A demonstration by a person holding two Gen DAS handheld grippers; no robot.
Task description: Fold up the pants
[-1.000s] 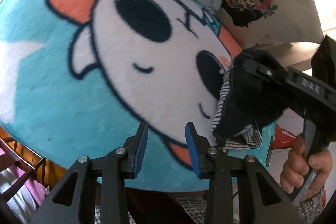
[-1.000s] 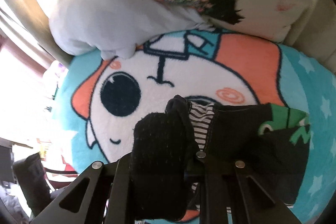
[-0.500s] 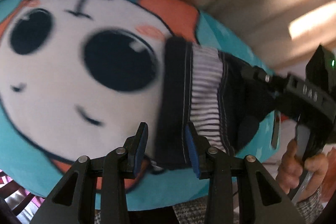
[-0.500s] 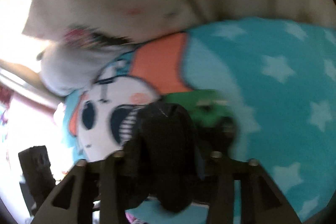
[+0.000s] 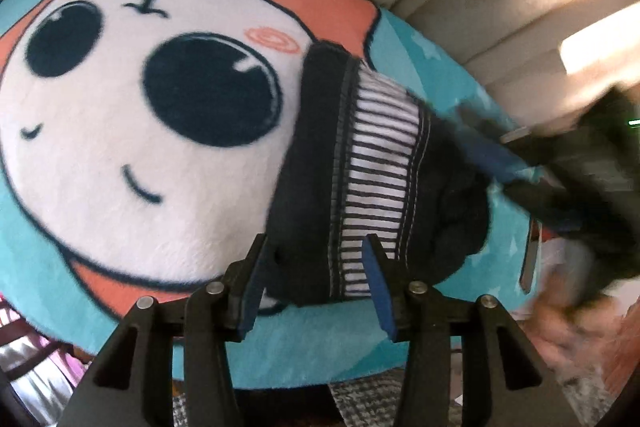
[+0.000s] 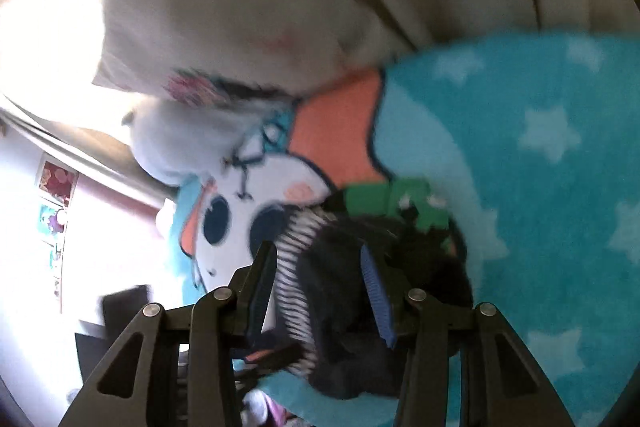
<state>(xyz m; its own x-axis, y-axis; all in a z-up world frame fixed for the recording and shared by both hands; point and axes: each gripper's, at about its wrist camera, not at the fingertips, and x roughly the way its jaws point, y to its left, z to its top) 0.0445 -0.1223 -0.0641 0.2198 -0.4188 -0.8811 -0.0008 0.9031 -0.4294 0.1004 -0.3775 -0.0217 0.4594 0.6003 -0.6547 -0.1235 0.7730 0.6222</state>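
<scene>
My left gripper [image 5: 316, 267] is widening its jaws right now, its blue pads [image 5: 378, 287] parted with the near end of the pants [image 5: 360, 179] lying in the gap below them; I see no pad pressing on the cloth. My right gripper [image 6: 316, 283] stands partly spread too, with the dark bundle of the same pants [image 6: 344, 291] filling the space between its pads, and the blur keeps me from saying whether either pad touches it. The pants are black and bunched into a short, thick heap, with a black-and-white striped lining turned outward along one band and a green printed patch [image 6: 384, 199] showing at the far edge in the right view. They lie on a teal blanket [image 5: 320, 359] with a big cartoon face and pale stars, near the face's cheek. Pale cushions [image 6: 240, 11] sit behind the blanket. In the left view my right gripper [image 5: 500, 155] and hand [image 5: 568, 307] are smeared into dark and pinkish streaks at the right edge.
</scene>
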